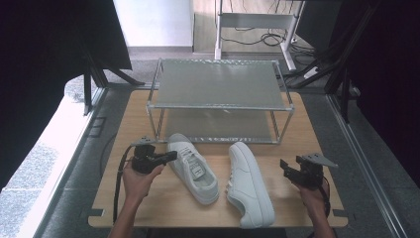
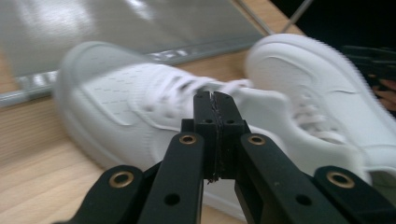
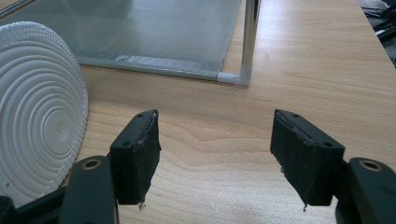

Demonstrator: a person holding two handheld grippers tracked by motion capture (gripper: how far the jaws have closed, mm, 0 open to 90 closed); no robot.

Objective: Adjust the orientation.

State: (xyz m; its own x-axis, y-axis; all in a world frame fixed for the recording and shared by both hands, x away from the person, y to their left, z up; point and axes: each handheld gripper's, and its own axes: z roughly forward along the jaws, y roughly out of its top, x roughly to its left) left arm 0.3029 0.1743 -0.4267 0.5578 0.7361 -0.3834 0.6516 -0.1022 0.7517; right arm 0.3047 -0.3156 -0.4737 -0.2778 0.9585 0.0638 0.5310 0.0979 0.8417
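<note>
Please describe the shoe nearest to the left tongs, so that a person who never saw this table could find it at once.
On the wooden table, find the metal two-level rack; two white shoes lie in front of it. The wanted shoe is the left one, beside the shut left tongs. Unlike the other shoe, lying on its side, it stands upright with laces on top.

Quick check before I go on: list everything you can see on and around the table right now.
Shoes: 2, white; left shoe upright, right shoe tipped on its side, both on the table in front of the rack.
Rack: 1, silver frame with grey shelves, at the table's far half.
Table: 1, light wood.
Desk legs: white, on the floor beyond the table, cables beside them.
Left gripper: black, jaws shut with nothing between them, by the left shoe.
Right gripper: black, jaws open, right of the right shoe.
Hands: 2, one holding each gripper, entering from the near edge.
</note>
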